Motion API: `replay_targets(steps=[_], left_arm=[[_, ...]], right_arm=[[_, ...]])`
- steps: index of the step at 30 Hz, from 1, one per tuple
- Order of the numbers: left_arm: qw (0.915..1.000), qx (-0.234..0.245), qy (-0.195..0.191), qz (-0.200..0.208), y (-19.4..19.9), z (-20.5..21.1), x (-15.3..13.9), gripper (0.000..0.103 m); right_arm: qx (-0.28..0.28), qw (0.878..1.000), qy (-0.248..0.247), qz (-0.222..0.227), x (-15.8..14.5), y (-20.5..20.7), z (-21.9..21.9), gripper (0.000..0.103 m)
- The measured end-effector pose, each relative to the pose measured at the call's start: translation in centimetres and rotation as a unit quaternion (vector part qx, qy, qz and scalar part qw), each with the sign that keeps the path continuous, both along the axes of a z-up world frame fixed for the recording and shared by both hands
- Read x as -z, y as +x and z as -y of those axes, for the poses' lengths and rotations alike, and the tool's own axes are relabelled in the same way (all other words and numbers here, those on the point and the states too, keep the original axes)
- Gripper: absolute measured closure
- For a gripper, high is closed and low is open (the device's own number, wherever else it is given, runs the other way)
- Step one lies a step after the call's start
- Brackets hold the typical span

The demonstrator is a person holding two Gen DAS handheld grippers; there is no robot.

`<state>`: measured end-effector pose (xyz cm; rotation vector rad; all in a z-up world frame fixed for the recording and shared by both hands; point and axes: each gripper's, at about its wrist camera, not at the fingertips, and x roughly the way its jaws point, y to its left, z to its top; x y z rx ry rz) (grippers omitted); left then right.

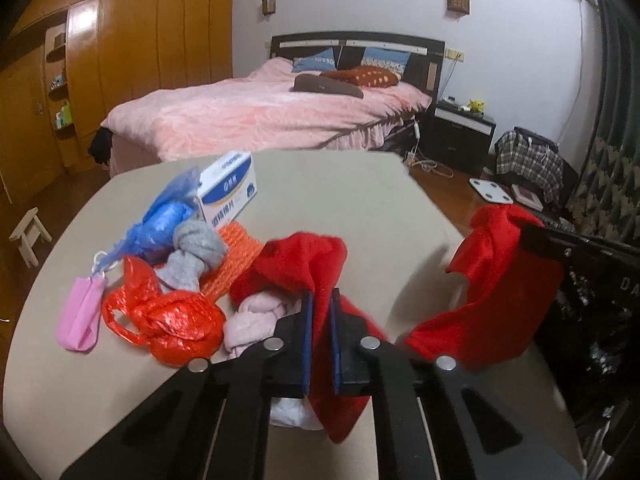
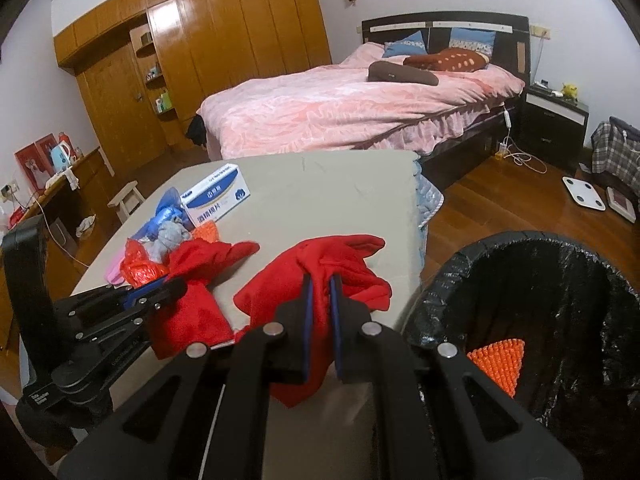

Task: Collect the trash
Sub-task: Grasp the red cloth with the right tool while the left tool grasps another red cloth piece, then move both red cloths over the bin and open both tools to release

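My left gripper is shut on a red cloth above the beige table. My right gripper is shut on a second red cloth, held near the table's right edge; it also shows in the left wrist view. The left gripper with its red cloth shows in the right wrist view. A bin with a black bag stands right of the table, with an orange ridged piece inside.
On the table's left lie a red plastic bag, a pink mask, a grey knotted cloth, a pink cloth, a blue plastic bag, orange ridged wrap and a white-blue box. A bed stands behind.
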<state>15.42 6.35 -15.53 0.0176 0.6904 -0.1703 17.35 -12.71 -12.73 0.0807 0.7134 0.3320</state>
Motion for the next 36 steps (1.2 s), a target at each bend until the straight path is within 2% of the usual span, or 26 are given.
replay_targets(steps=[16, 29, 36], left_arm=[[0.9961, 0.041, -0.043, 0.065, -1.6, 2.2, -6.7, 0.097], [0.9906, 0.094, -0.058, 0.081, -2.2, 7.2, -9.2, 0.097], [0.9835, 0.146, -0.071, 0.08, -2.2, 11.8, -9.7, 0.097]], right_arm=[[0.016, 0.999, 0.011, 0.045, -4.7, -1.7, 2.1, 0.095], [0.064, 0.995, 0.0, 0.074, -7.9, -4.4, 7.2, 0.095], [0.107, 0.991, -0.015, 0.081, -8.8, -6.1, 11.2, 0.095]])
